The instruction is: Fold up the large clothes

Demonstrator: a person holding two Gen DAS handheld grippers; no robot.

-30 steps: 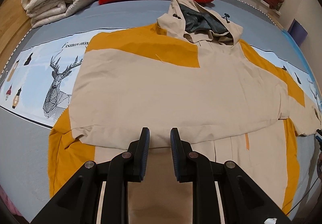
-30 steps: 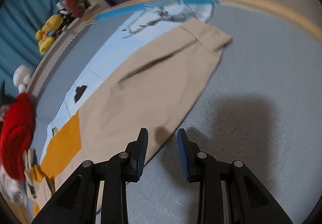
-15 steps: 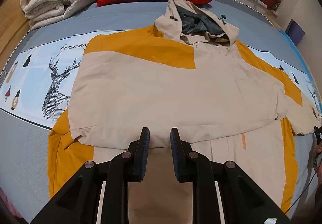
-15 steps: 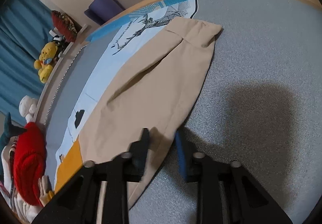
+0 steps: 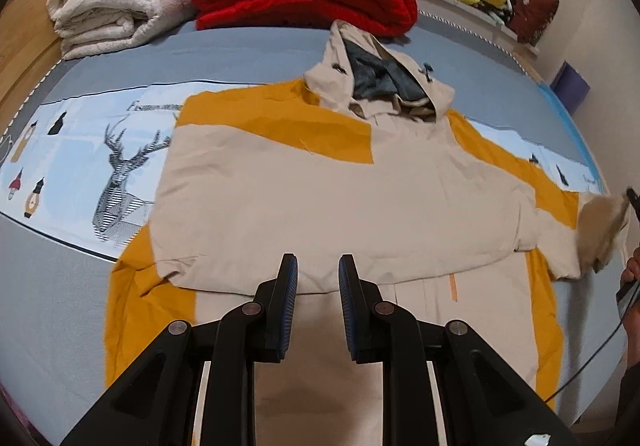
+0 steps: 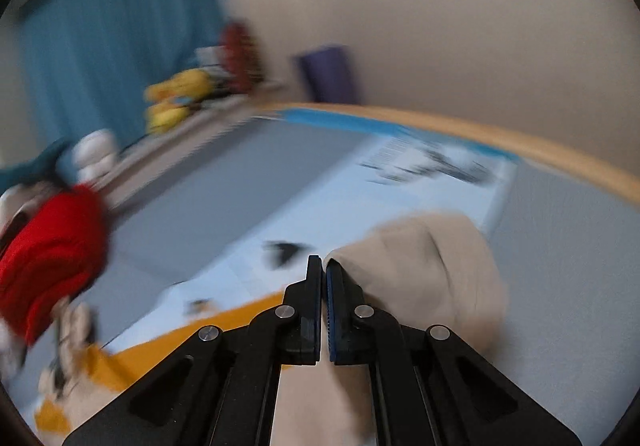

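The jacket (image 5: 340, 205) lies flat on the bed (image 5: 52, 306). Its left sleeve is already folded across the front. The left gripper (image 5: 318, 276) hangs over the near hem, fingers a little apart and empty. On the right, the right gripper (image 6: 323, 274) has closed on the right sleeve (image 6: 432, 270) and lifted it off the bed. That fold and the rest are left.

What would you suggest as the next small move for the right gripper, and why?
Probably carry the sleeve across onto the jacket body. The right gripper, whose jaws have just been closing, is shut on the beige sleeve and has it lifted off the bed, while the opposite sleeve already lies folded across the chest.
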